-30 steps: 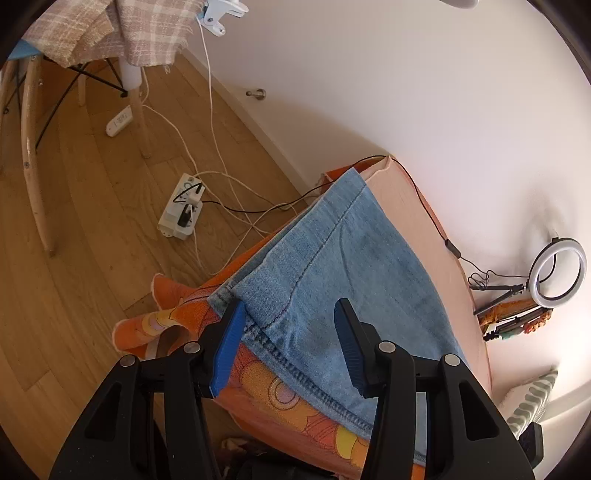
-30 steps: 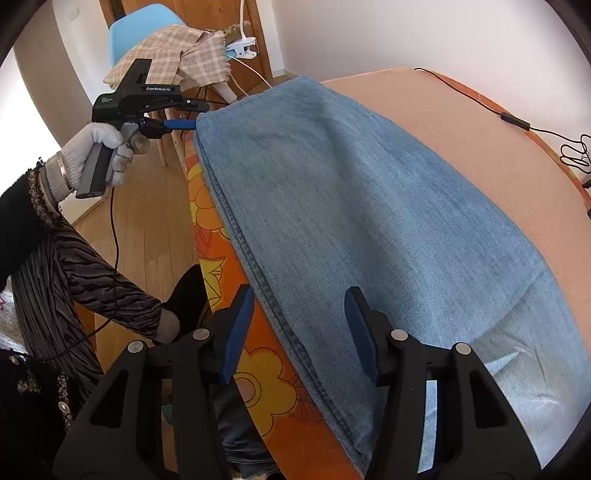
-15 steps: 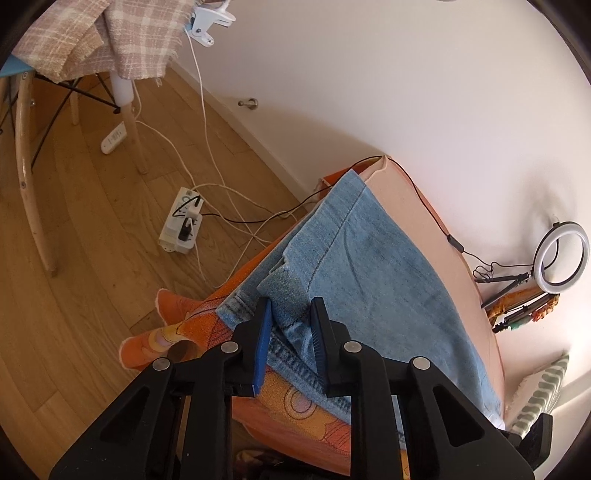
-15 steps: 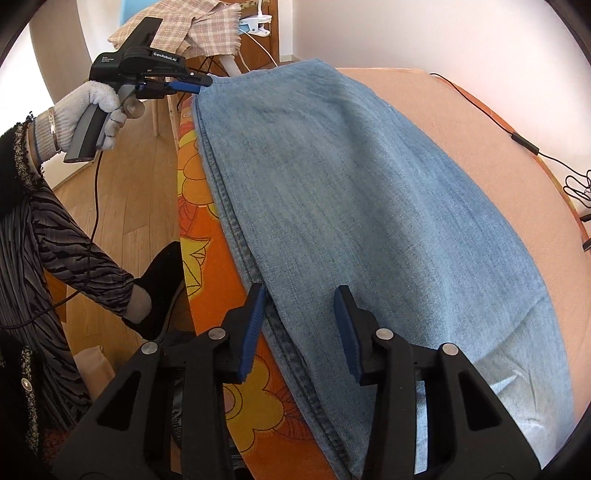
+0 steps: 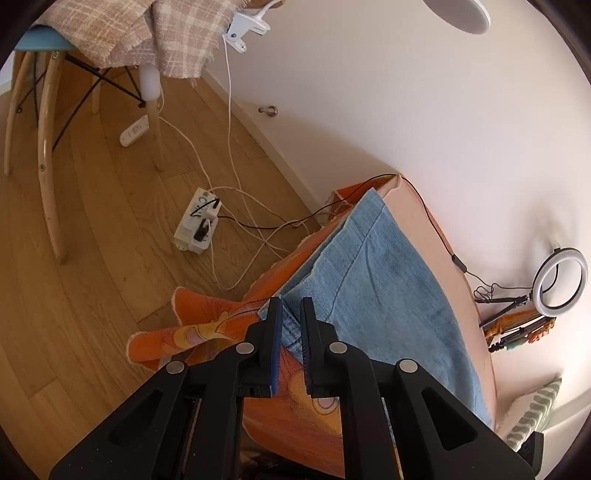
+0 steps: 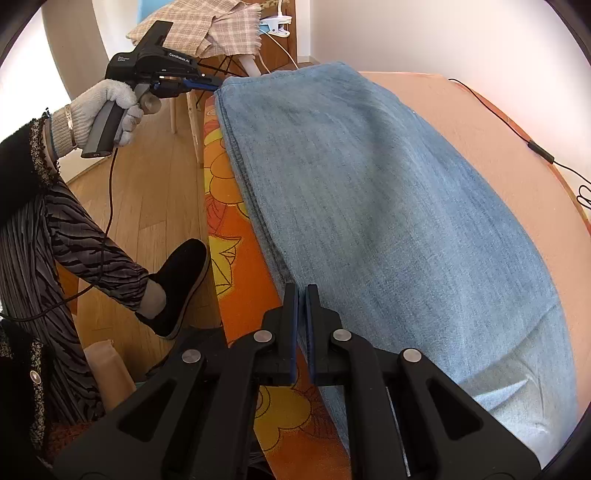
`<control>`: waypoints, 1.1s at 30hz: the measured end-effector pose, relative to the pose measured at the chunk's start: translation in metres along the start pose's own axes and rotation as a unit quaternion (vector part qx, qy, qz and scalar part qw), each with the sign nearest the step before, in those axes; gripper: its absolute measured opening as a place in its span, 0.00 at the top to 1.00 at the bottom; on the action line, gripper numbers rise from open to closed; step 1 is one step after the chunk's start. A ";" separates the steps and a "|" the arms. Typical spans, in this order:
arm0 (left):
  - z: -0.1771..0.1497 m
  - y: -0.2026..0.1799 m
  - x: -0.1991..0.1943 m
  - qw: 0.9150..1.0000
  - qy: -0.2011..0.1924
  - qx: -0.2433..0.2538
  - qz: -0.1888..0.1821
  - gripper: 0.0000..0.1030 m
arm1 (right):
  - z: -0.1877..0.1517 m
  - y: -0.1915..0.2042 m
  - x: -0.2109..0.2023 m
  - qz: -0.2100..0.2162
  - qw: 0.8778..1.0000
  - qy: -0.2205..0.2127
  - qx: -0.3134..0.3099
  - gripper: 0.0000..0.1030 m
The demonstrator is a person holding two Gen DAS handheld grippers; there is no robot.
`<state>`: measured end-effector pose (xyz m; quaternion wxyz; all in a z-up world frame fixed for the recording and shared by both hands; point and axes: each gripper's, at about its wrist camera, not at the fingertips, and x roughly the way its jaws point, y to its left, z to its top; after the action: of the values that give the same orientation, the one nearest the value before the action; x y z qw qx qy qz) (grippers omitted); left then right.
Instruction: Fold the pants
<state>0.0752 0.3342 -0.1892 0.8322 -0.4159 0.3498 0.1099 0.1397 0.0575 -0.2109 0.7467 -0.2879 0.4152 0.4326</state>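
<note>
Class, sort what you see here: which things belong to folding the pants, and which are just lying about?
Part of the job:
jeans
left gripper
right gripper
orange floral cover

Lying about:
power strip
ring light
checked cloth
chair

I see a white power strip on the wooden floor, cables trailing from it. A plaid cloth drapes over a blue chair. A ring light stands by the wall, beside a striped cushion.
</note>
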 end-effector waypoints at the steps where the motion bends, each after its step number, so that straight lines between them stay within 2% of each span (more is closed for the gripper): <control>1: 0.000 0.000 0.000 1.000 0.002 -0.009 -0.008 0.90 | 0.001 -0.001 0.000 0.000 1.000 0.000 0.002 0.95; 2: 0.000 -0.001 0.000 1.000 0.003 -0.012 -0.009 0.89 | 0.001 -0.002 0.001 0.002 1.000 0.002 0.006 0.95; 4: 0.000 -0.004 0.002 1.000 0.011 -0.021 -0.006 0.74 | 0.001 -0.003 0.001 0.002 1.000 0.002 0.007 0.95; 6: 0.000 -0.007 0.005 0.999 0.018 -0.025 -0.015 0.69 | 0.000 -0.002 0.002 0.001 1.000 0.001 0.009 0.95; 10: -0.003 -0.005 0.005 0.999 0.017 -0.042 -0.013 0.69 | -0.001 -0.001 0.001 0.001 1.000 0.000 0.011 0.95; 13: -0.004 0.000 0.001 0.999 0.016 -0.050 0.009 0.69 | -0.002 -0.001 0.001 0.001 1.000 0.001 0.010 0.95; 18: -0.003 0.007 0.004 0.997 0.021 -0.070 -0.003 0.67 | -0.001 0.000 0.001 0.000 1.000 0.002 0.007 0.95; 21: -0.002 0.002 0.006 0.997 0.019 -0.071 -0.008 0.58 | 0.000 0.000 0.001 -0.001 1.000 0.002 0.008 0.95; 24: -0.002 0.000 0.007 0.995 0.020 -0.087 -0.040 0.57 | -0.001 0.000 0.001 -0.001 1.000 0.001 0.010 0.95; 26: -0.003 -0.008 0.007 0.996 0.017 -0.070 -0.047 0.57 | -0.002 0.001 0.001 -0.001 1.000 0.000 0.011 0.95; 28: -0.004 -0.014 0.010 0.998 0.022 -0.052 -0.037 0.56 | -0.002 0.001 0.001 -0.001 1.000 0.000 0.011 0.95; 30: -0.008 -0.012 0.017 0.997 0.037 -0.060 -0.041 0.53 | -0.002 0.001 0.001 -0.001 1.000 0.000 0.011 0.95; 31: -0.009 -0.012 0.016 0.997 0.024 -0.061 -0.045 0.51 | -0.002 0.001 0.000 -0.001 1.000 0.000 0.011 0.95; 33: -0.008 -0.015 0.019 0.997 0.024 -0.056 -0.041 0.51 | -0.002 0.001 0.000 -0.001 1.000 -0.001 0.011 0.95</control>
<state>0.0922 0.3168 -0.1955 0.8030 -0.4784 0.3451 0.0852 0.1382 0.0566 -0.2120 0.7506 -0.2793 0.4194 0.4275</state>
